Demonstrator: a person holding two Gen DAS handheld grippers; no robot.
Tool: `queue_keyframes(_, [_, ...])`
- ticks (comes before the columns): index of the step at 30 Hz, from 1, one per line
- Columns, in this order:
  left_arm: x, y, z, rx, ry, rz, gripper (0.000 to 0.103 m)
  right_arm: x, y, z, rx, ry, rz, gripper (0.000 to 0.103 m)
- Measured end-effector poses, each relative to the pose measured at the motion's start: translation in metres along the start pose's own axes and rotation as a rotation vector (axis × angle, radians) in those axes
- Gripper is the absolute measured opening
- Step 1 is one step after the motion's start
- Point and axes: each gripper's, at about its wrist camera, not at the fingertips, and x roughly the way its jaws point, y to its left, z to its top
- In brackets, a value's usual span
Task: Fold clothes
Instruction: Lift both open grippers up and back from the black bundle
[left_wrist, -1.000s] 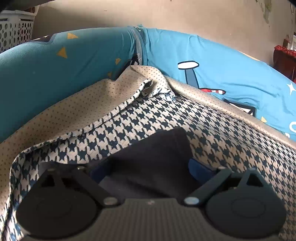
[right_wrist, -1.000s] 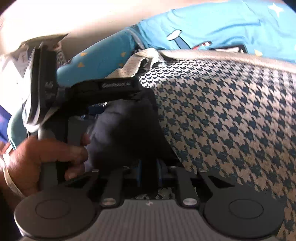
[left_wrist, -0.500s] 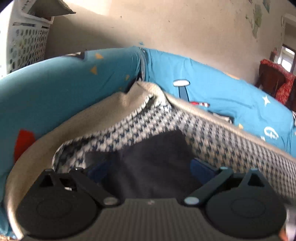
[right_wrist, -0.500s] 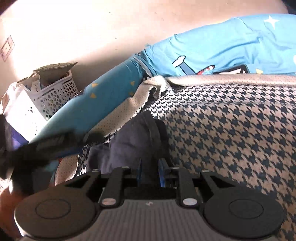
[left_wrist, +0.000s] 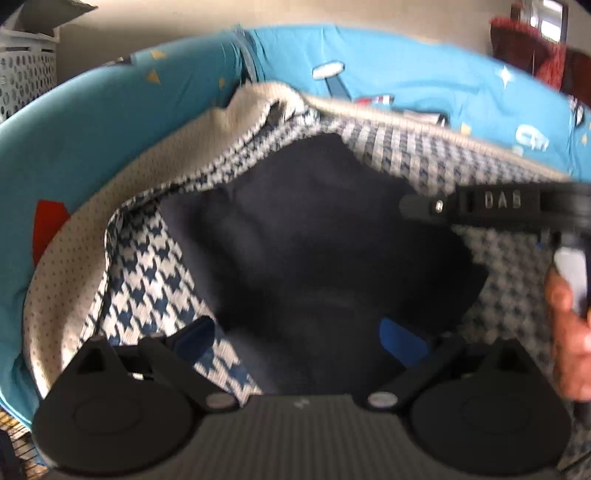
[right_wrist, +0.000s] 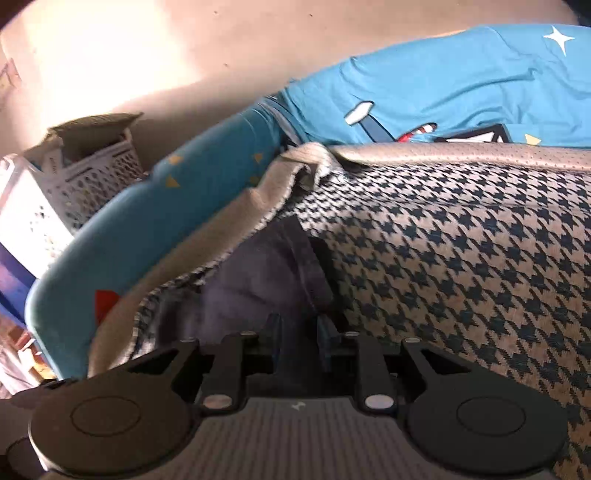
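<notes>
Item: dark garment (left_wrist: 325, 236), navy, matte, soft and thick, lying crumpled in an irregular mound on a houndstooth blanket (right_wrist: 461, 266). No flat panel, straight edge or finished fold is seen; folding is judged barely begun, with smoothing, squaring and every fold left to do.

Support: the blanket, woven in blue and cream, is backed with a pale dotted fabric (left_wrist: 62, 280) that is turned up in a rim around the garment. Beneath it a bright blue printed sheet (left_wrist: 92, 147) with small triangles, stars and a rocket motif is spread on a bed.

Left claw (left_wrist: 295, 332): its blue-padded fingers (left_wrist: 397, 338) are set wide apart, with garment cloth bunched between them. It cannot be told whether the pads press the cloth.

Right claw (right_wrist: 295, 332): its jaws have just been opening slightly and stand at a narrow gap. A ridge of the dark fabric runs into that gap; whether it is pinched cannot be told. In the left view its black body (left_wrist: 495, 206) is seen above the blanket, gripped by a hand (left_wrist: 569, 325).

Surroundings: a white perforated plastic basket (right_wrist: 74, 184) by a plain beige wall (right_wrist: 184, 55); a red textured object (left_wrist: 532, 48) at the far right.
</notes>
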Motion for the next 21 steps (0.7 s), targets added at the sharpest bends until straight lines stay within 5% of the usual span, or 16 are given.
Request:
queue_keyframes(2, [0.005, -0.002, -0.004, 0.014, 0.033, 0.016, 0.100, 0.007, -0.003, 0.000, 0.007, 0.022, -0.069, 0.023])
queue_keyframes(7, [0.005, 0.002, -0.004, -0.024, 0.053, 0.031, 0.101, 0.007, -0.018, 0.003, 0.117, 0.043, -0.051, 0.030])
queue_keyframes(12, [-0.008, 0.002, 0.001, -0.069, 0.033, 0.054, 0.103, -0.014, -0.007, 0.009, 0.066, -0.005, -0.068, 0.032])
queue_keyframes(21, [-0.034, -0.003, 0.010, -0.295, -0.011, 0.026, 0.103, -0.037, 0.014, 0.009, -0.051, 0.082, -0.207, 0.051])
